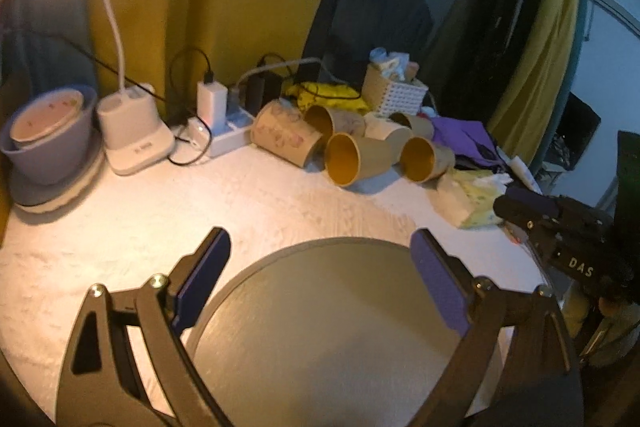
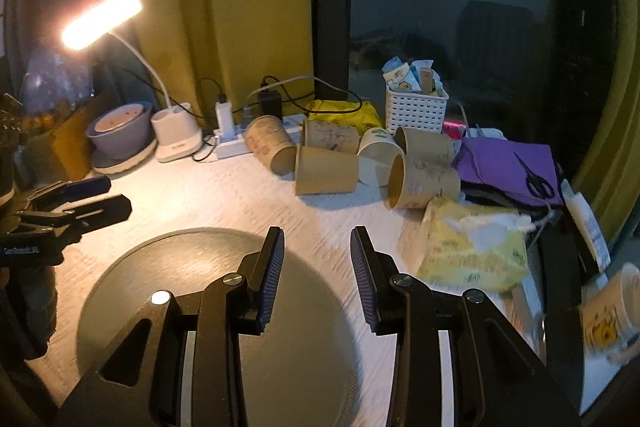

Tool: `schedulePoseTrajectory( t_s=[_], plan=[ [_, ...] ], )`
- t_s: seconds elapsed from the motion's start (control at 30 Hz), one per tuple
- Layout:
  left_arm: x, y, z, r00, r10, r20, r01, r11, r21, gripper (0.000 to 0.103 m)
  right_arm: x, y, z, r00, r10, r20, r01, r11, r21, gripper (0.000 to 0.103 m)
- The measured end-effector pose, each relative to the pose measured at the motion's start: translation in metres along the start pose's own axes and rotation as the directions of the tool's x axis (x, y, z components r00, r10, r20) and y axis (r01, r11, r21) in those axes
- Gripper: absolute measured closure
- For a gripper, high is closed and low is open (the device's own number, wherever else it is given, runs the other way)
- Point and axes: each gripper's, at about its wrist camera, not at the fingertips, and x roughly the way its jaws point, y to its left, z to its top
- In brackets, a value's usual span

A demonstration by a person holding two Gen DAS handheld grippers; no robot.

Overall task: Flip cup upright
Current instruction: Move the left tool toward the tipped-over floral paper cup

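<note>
Several brown paper cups (image 1: 352, 157) lie on their sides in a cluster at the back of the white table; they also show in the right wrist view (image 2: 326, 171). My left gripper (image 1: 320, 251) is open and empty, held over a round grey mat (image 1: 328, 327). My right gripper (image 2: 317, 251) is open and empty, over the right part of the same mat (image 2: 192, 267). Each gripper shows in the other's view, the right one at the right edge (image 1: 532, 209), the left one at the left edge (image 2: 96, 197). Both are well short of the cups.
A lit desk lamp (image 2: 176, 139), a purple bowl (image 1: 48, 139), a power strip with chargers (image 1: 224, 131) and a white basket (image 2: 416, 113) line the back. A yellow tissue pack (image 2: 472, 247), purple cloth with scissors (image 2: 516, 167) and a printed cup (image 2: 612, 315) sit right.
</note>
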Motion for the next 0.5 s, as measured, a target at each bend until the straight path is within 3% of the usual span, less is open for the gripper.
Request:
schedulePoseTrajectory(
  t_s=[0.07,0.13,0.5],
  plan=[
    [0.016,0.003,0.009,1.0,-0.008,-0.018,0.007,1.0,-0.021,0.011,0.013,-0.008,0.009,1.0,0.009,-0.003,-0.009,1.0,0.004,0.065],
    [0.029,0.006,0.017,1.0,-0.003,-0.026,0.002,0.999,-0.033,0.011,0.028,-0.017,0.018,1.0,0.019,-0.012,-0.019,1.0,0.02,0.053],
    [0.111,0.037,0.061,0.996,0.008,-0.085,-0.027,0.975,-0.221,0.011,0.092,-0.043,0.06,0.997,0.071,-0.019,-0.07,0.996,0.05,0.052]
  ],
)
